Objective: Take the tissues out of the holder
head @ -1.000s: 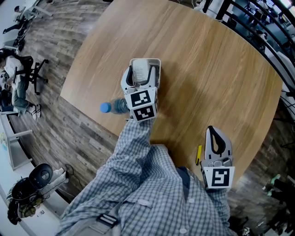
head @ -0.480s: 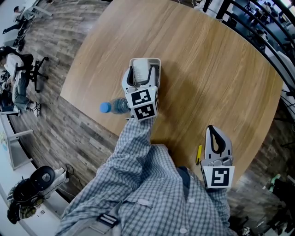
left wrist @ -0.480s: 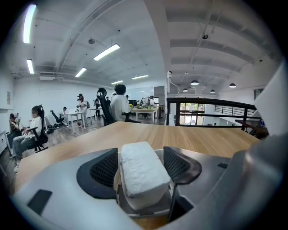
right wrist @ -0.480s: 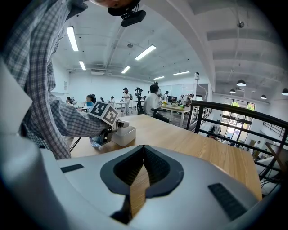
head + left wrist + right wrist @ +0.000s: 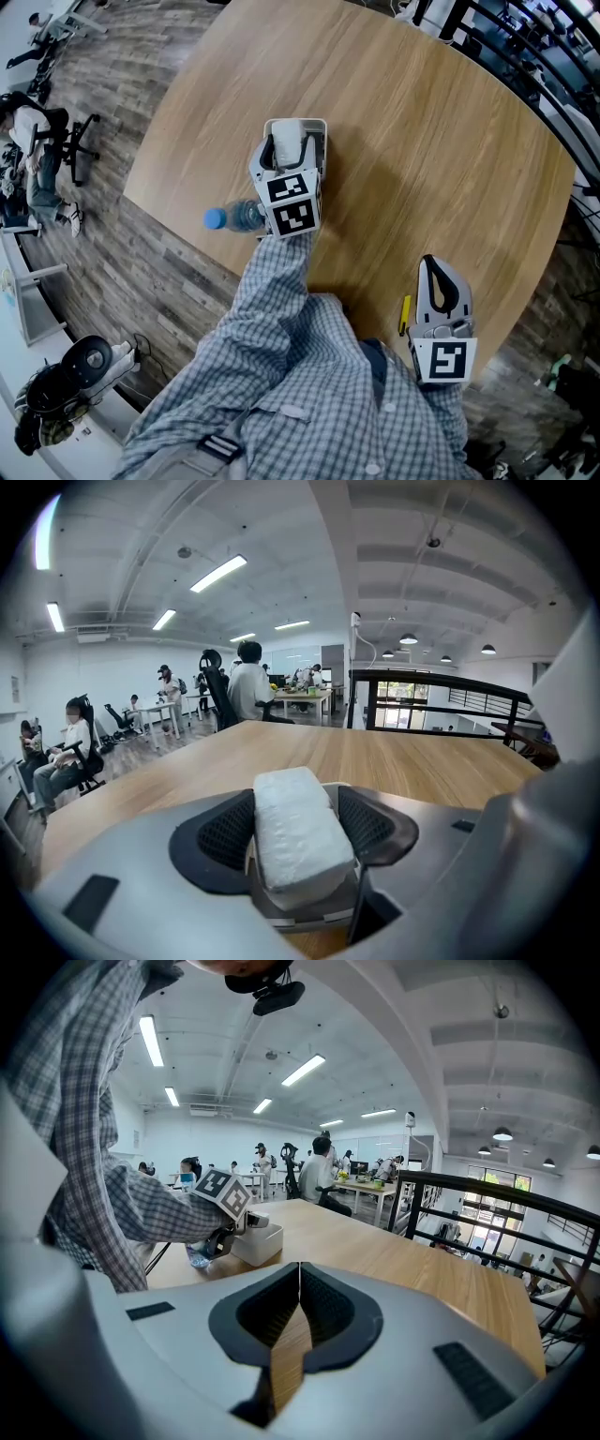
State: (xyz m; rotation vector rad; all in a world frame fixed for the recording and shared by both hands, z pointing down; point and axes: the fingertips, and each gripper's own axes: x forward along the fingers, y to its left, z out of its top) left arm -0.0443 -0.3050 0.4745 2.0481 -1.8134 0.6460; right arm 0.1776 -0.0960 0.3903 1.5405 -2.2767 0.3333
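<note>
The white block of tissues (image 5: 295, 841) sits in its pale rectangular holder (image 5: 302, 123) near the wooden tabletop's (image 5: 422, 141) left edge, clenched by the left claw (image 5: 285, 152), so lifting straight up seems next; the right claw (image 5: 299, 1283) is pressed together, empty.

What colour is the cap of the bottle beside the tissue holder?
Blue. The bottle cap shows best in the head view.

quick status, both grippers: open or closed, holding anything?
Left gripper: closed on the tissue pack, which sits in the holder.
Right gripper: closed, jaws together, holding nothing.
</note>
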